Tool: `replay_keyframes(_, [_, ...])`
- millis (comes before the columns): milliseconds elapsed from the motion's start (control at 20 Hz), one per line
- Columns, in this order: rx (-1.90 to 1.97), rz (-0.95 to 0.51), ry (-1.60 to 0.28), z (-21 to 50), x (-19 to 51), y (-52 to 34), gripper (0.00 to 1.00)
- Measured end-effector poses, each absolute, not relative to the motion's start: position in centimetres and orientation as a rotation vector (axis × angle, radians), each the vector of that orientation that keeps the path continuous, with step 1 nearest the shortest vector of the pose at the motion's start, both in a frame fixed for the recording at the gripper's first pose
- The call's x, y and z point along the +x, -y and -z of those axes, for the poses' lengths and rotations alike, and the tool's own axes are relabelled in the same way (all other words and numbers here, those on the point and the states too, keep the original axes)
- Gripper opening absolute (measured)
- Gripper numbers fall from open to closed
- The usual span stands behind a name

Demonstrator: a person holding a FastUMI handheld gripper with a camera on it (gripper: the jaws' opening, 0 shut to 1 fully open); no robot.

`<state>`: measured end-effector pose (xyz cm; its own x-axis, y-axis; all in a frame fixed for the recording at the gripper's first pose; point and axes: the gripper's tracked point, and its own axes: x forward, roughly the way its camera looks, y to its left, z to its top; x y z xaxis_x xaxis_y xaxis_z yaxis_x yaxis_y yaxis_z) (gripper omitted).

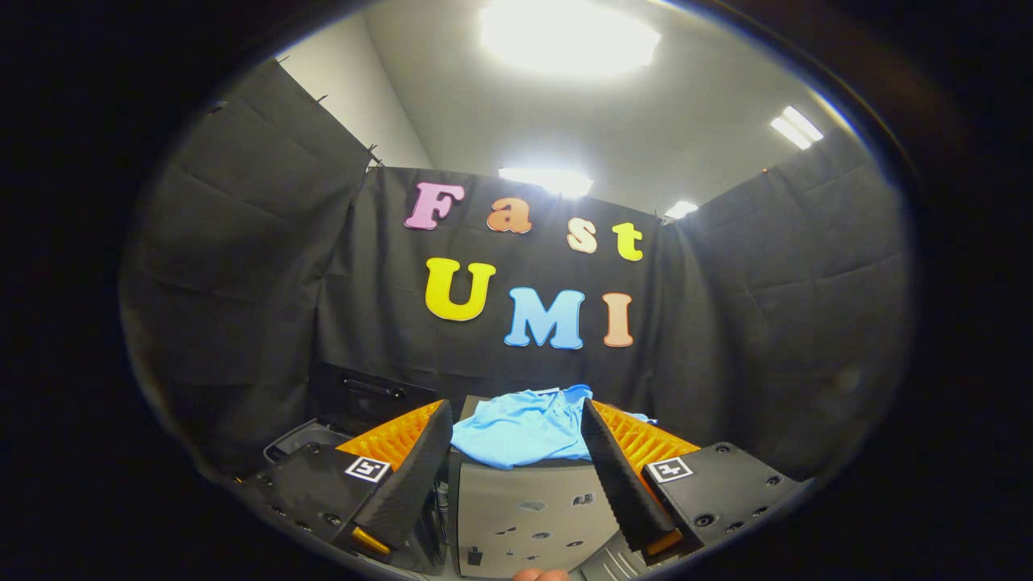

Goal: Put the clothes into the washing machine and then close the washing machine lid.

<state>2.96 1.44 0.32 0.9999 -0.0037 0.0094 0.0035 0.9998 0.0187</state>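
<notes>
Peeking in at the very bottom, just below the fingers: a fingertip (pixel 539 574) of the person, barely visible. Spread wide apart, the gripper (pixel 516 436), released and grasping nothing, its two ribbed fingers (pixel 416 476) angled outward with a clear gap between them. Framed in that gap and just ahead of the tips: a grey box-like unit (pixel 529 504) with a flat front face showing small dark marks and slots; whether part of the washing machine, cannot tell. Lying on top of that unit, between the fingers and slightly beyond them: the blue garment (pixel 520 428), light sky-blue, soft and crumpled, loosely bunched rather than folded, with shallow creases across it and one rounded edge drooping over the front lip of the grey surface. Partly hidden on the right side by the right finger, a small bit of blue cloth showing past it. Further back on the left, beyond the left finger: a dark case (pixel 373 397) with a handle, leaning near the wall, and beside it a rounded grey rim (pixel 300 440) of some container, too hidden to identify. Behind everything, the black cloth wall (pixel 234 266) hanging in folds, and above it a pale ceiling (pixel 452 105) with bright lamps (pixel 569 36).
</notes>
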Motion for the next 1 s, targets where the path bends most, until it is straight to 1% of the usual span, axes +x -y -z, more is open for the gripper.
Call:
replay_keyframes(550, [0.018, 0.021, 0.008, -1.4, 4.2, -1.8, 0.99])
replay_keyframes(1000, [0.009, 0.034, 0.031, -3.1, 6.5, -0.1, 0.99])
